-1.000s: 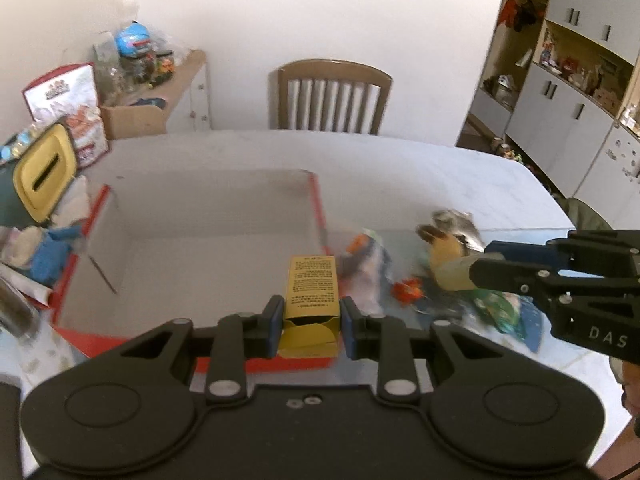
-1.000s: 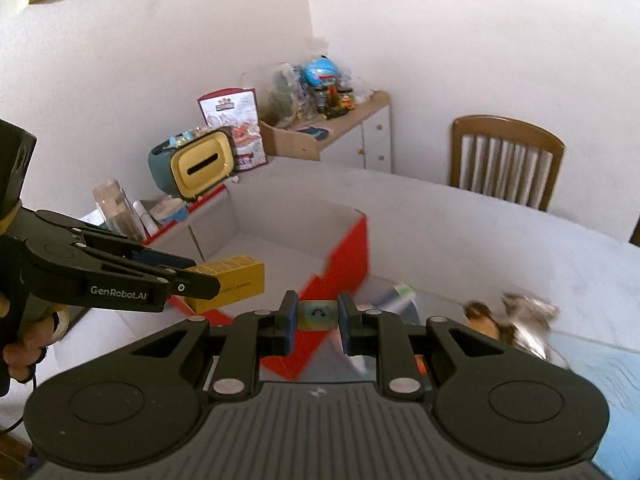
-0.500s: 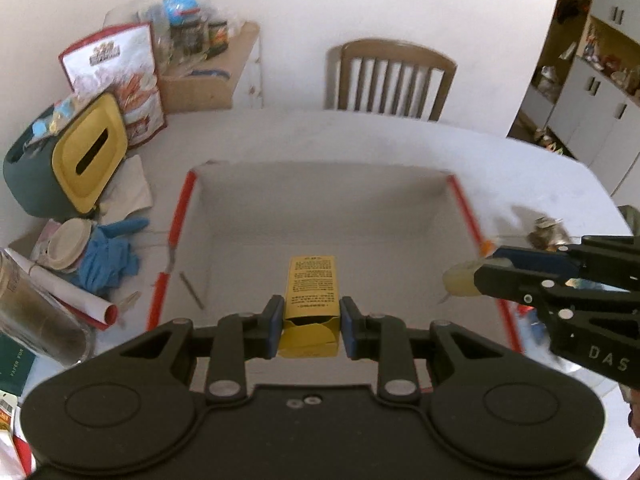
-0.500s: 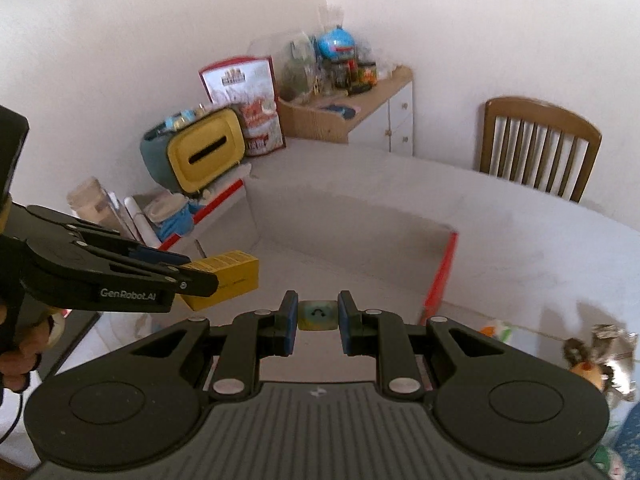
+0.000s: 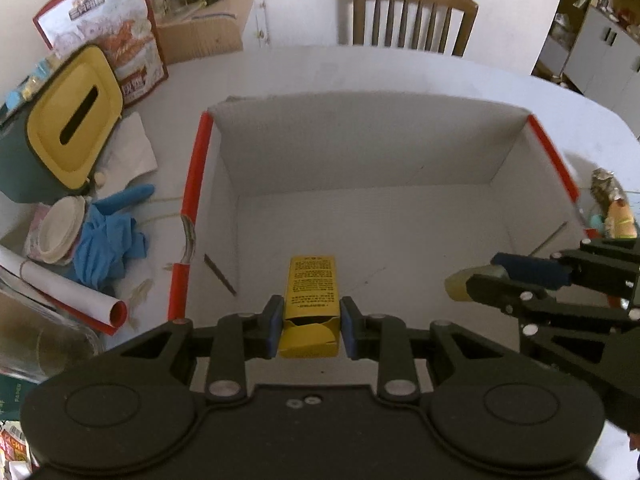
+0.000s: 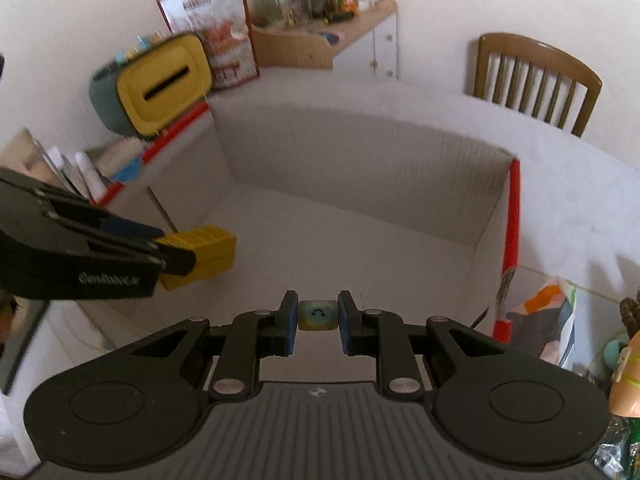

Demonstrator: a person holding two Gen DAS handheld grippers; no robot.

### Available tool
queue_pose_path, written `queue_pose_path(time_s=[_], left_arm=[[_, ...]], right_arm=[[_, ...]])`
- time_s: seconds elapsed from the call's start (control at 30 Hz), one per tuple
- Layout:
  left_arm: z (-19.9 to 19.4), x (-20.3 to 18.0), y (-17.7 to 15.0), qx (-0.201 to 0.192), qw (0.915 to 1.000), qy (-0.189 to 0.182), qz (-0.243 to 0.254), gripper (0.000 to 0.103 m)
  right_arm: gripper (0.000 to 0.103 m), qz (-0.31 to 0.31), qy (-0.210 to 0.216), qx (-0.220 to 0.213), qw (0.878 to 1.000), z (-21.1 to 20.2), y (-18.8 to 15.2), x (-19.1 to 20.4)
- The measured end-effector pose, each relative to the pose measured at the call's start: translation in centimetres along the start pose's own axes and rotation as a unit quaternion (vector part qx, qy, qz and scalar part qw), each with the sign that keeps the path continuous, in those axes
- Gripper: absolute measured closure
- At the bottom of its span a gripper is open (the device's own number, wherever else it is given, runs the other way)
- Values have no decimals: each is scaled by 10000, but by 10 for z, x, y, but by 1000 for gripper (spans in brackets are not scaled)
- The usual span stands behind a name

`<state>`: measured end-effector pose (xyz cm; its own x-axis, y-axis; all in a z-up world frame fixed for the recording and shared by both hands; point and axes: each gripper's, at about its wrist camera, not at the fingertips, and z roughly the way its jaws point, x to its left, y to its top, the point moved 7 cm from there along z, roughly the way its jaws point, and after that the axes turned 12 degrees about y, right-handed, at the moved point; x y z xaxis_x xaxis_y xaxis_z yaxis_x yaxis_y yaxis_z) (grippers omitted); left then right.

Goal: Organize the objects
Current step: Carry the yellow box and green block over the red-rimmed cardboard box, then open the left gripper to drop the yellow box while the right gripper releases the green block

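Your left gripper [image 5: 308, 322] clamps a yellow carton [image 5: 311, 304] above the near floor of the open cardboard box [image 5: 360, 148]; only this view shows the printed text on the carton's top face. Your right gripper [image 6: 318, 316] pinches a small pale cube [image 6: 317, 315], whose smiley mark appears in the right wrist view alone. The box rests on a white table [image 5: 400, 68], ahead of both tools, with a wooden chair [image 5: 414, 16] beyond. Nothing lies on the box floor.
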<state>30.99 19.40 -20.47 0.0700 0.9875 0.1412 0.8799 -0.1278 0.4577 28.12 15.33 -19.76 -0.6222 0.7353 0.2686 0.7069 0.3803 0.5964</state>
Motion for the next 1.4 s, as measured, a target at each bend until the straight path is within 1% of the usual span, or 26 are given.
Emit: queue_pose_path(time_s=[0.23,0.33,0.5,0.77,0.9,1.1,1.17,1.23,1.4], left_arm=[[11,-4,2,116,9997,-52,228,75],[14,-5,1,140,9993,-88,329,75],[21,-5,-7,339,9983,-167,443,75],[31,-12,-12,548,9963,-196,626,75],[30,-15,-12,553,9957,-196,712,74],[29,-13,-13,526,9959,-253,693,71],[27,-12,-12,467,9962,-274,683,69],[25,-10,-11,439,9965,-313,638,64],[18,-8,-15,345,9970,-420,550,64]], right_arm=[[83,204,-97,268,9994,16,-9,-5],[83,246,-85,304,9992,16,-11,-5],[83,338,-36,545,9979,15,-18,-6],[82,365,-128,632,9973,19,-16,-3],[82,367,-194,708,9966,19,-16,-3],[82,359,-116,603,9975,11,-14,3],[82,330,-117,560,9978,7,-13,7],[81,293,-133,505,9982,1,-12,9],[81,302,-122,317,9990,-17,-8,12]])
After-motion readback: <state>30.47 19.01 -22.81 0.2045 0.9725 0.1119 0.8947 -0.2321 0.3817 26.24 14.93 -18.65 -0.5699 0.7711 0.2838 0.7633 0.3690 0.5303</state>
